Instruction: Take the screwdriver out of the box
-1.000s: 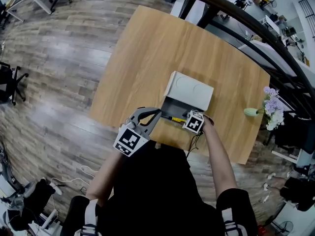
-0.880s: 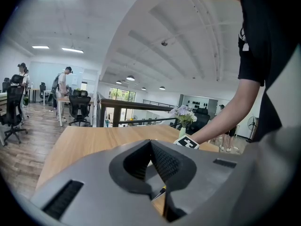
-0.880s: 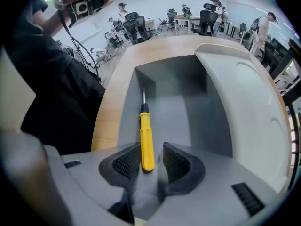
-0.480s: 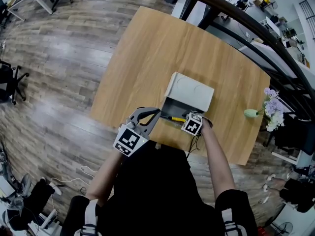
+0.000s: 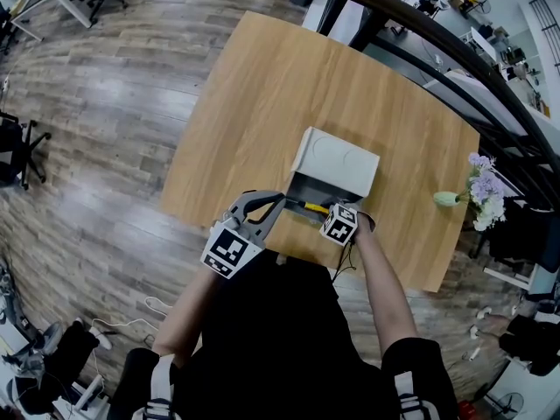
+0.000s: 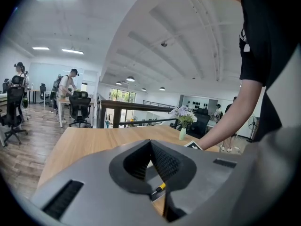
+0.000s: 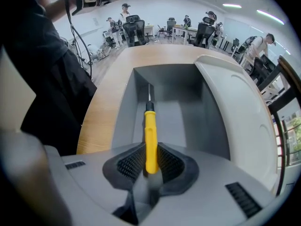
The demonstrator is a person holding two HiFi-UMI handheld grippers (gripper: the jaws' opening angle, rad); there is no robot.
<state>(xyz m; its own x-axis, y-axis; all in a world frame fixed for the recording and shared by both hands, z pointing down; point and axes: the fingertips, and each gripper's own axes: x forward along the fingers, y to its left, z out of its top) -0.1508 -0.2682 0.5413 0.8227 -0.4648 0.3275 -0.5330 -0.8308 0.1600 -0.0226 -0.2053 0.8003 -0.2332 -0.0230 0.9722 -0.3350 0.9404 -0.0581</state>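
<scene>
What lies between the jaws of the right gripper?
The yellow-handled screwdriver: the jaws of the right gripper have just been closing and now press on its handle, over the open grey plastic box. The right gripper view shows this.

- We log a wooden table (image 5: 289,86) standing on a plank floor (image 5: 105,147).
- A vase of pale flowers (image 5: 483,189) sits near the table's right edge.
- A black office chair (image 5: 19,151) stands at far left.
</scene>
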